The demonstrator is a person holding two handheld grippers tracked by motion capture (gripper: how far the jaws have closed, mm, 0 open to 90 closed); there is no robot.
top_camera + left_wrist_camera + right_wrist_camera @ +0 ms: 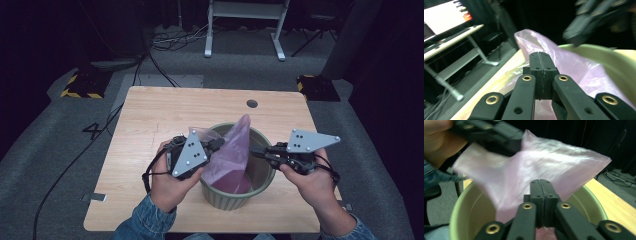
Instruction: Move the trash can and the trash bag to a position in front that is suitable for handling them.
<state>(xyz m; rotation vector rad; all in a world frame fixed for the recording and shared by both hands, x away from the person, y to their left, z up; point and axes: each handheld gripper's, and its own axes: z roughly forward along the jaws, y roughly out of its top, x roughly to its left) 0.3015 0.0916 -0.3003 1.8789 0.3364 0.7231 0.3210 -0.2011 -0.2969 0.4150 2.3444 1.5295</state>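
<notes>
Wooden table (150, 115), green bin (262, 172) holding pink bag (235, 155), left hand-held gripper (220, 146) clamping bag, right hand-held gripper (256, 151) closed beside it.

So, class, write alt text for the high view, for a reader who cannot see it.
A person's two hands hold tongs over a green bin on a wooden table, the left tongs shut on a pink plastic bag that stands in the bin. The right tongs are shut at the bag's other side.

Light wooden table (150, 120) with a round dark grommet hole (252, 104) near its far edge, green round bucket (262, 177) standing on it between the left hand-held gripper (218, 145) and the right hand-held gripper (256, 151), grey floor around.
</notes>
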